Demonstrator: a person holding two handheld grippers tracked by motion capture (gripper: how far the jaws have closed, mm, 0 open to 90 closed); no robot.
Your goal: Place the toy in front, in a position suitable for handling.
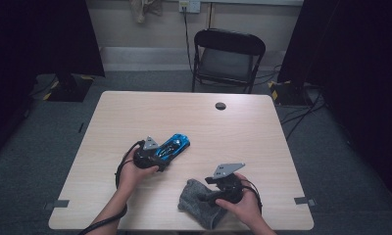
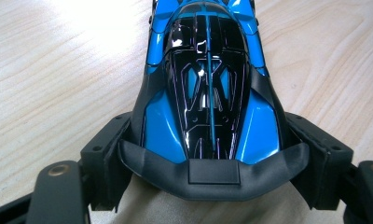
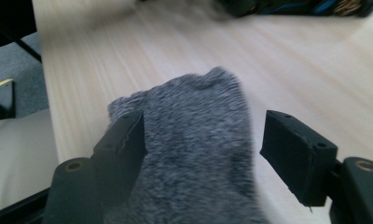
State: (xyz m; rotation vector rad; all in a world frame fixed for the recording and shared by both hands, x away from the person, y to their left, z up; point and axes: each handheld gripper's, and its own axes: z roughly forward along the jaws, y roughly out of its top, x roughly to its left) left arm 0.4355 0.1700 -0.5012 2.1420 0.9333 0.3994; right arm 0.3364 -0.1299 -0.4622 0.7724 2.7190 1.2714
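Note:
A glossy blue and black toy car [image 1: 174, 145] lies on the wooden table [image 1: 199, 117], left of centre. My left gripper [image 1: 159, 155] is shut on its rear end; in the left gripper view both pads press the sides of the car [image 2: 208, 84] by its black rear wing. A fuzzy grey cloth [image 1: 196, 198] lies near the front edge. My right gripper [image 1: 211, 192] reaches over it from the right. In the right gripper view the cloth [image 3: 194, 140] sits between the jaws, one pad [image 3: 124, 144] touching it, the other pad [image 3: 292, 149] standing apart from it.
A black folding chair [image 1: 228, 54] stands behind the table's far edge. A dark round grommet [image 1: 220, 105] is set in the tabletop near the back. Cables run over the carpet at the right, and black curtains hang at both sides.

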